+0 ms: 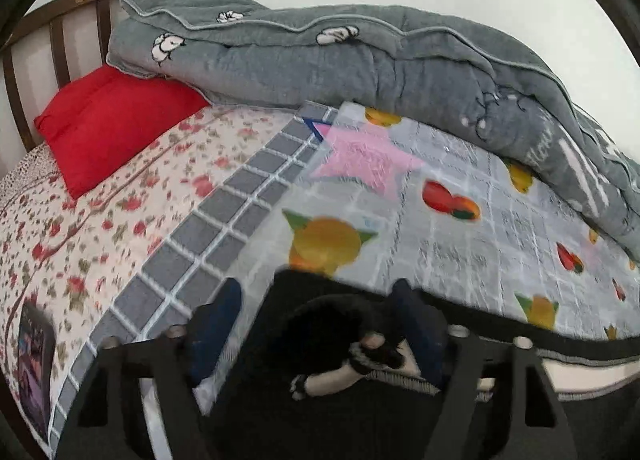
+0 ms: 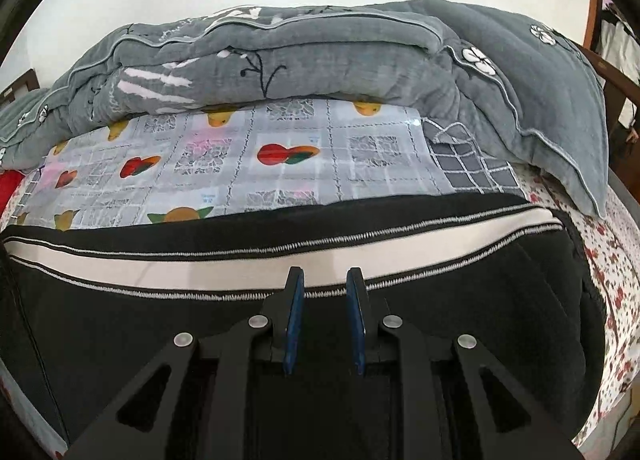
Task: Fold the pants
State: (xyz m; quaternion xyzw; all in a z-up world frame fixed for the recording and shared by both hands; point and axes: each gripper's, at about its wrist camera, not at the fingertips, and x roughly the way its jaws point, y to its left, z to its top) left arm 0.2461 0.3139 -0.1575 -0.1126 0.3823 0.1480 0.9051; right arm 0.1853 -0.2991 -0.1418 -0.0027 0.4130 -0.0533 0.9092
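Left wrist view: left gripper sits bottom centre, blue fingers spread wide w/ a bunched black part of the pants between them; right-hand finger seems to touch the fabric, but the view is blurred and I can't tell if anything is actually pinched. A black-and-white drawstring curls just below the bunch. Pants run off to lower right of frame, white stripe showing. Beyond them, a grey fruit-print sheet fills centre-right, floral bedsheet on the left, red pillow upper left against the wooden headboard, grey quilt heaped across the top. Right wrist view: right gripper at bottom centre, fingers parted w/ a narrow gap, nothing between them, tips over the pants. Pants lie flat across the lower half of frame, black w/ a white side stripe edged in zigzag stitching, running left to right. Fruit-print sheet mid-frame behind them, grey quilt piled along the top, floral bedsheet at right edge.
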